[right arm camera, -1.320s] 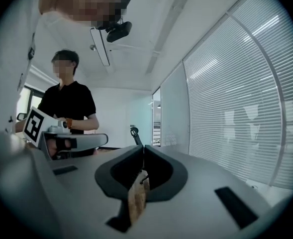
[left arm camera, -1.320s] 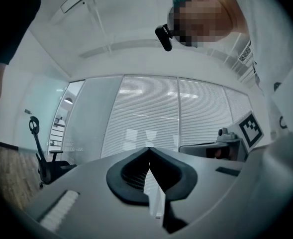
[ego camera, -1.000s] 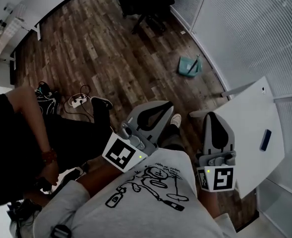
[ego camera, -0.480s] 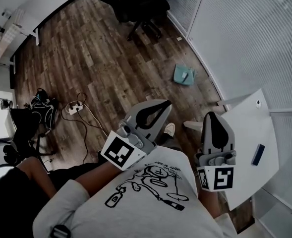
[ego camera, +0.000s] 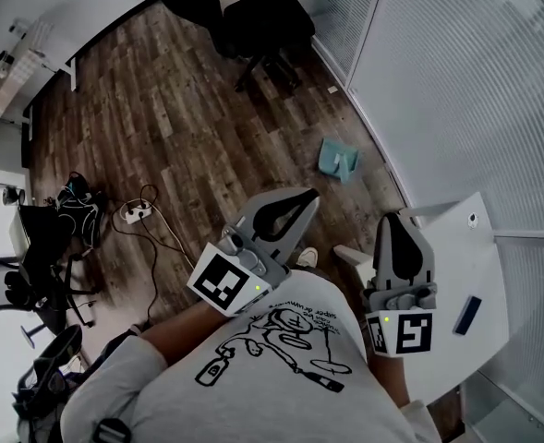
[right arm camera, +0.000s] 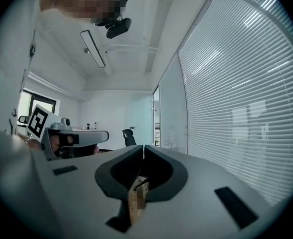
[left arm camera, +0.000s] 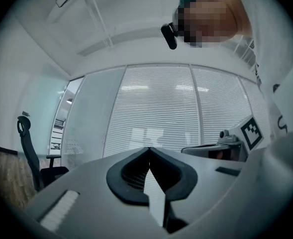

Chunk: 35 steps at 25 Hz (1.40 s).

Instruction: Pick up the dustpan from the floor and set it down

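**Kid:** What is the biggest thing here?

**Friend:** The brown wood floor (ego camera: 161,118). Next is the wall of blinds (ego camera: 456,72) on the right side.

**Kid:** And after that?

**Friend:** A white table (ego camera: 442,247) stands by the blinds. A black chair (ego camera: 262,17) sits far up the floor.

**Kid:** Where are the tools?

**Friend:** The person holds both out in front, flat and level. The left gripper (ego camera: 314,193) is over the floor. Its two jaws touch at the tip, and nothing is between them. The right gripper (ego camera: 392,213) is next to the table edge. Its jaws are pressed together too, and it holds nothing.

**Kid:** Where is the dustpan?

**Friend:** The blue-green dustpan (ego camera: 339,158) lies on the floor, close to the blinds. It is ahead of both tools and well apart from them. Nothing touches it.

**Kid:** Anything smaller?

**Friend:** A white shoe (ego camera: 306,258) peeks out below the left gripper. A small dark thing (ego camera: 468,314) lies on the table. I cannot tell what it is.
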{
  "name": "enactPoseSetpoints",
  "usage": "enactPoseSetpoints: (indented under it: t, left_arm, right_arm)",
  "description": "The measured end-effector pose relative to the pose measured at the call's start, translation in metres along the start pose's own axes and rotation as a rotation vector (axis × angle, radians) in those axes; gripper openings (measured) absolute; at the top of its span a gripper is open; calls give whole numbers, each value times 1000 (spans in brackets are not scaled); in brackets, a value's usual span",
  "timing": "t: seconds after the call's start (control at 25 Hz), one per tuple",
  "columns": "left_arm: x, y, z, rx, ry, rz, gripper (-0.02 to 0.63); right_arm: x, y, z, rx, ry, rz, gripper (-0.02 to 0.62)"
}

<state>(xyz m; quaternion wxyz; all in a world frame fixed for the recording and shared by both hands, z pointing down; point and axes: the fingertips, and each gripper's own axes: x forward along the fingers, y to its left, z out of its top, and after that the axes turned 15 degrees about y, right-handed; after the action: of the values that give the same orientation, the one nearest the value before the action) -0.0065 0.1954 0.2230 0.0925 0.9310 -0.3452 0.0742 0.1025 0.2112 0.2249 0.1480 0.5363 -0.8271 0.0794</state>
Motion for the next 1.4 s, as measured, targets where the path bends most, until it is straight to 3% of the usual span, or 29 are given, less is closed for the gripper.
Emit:
enactPoseSetpoints:
  t: [0.56,0.96,1.4]
  left_arm:
    - [45,36,-10,-51,20,12,2]
    - [66,107,11,-23,6,-84,2]
    - [79,169,33,-3,-9,-131,2]
  right_arm:
    - [57,-29,-16,16,59,33,8]
    - [131,-18,29,-2,41,-24,8]
    - [187,-12,65,-21,20,-74,8]
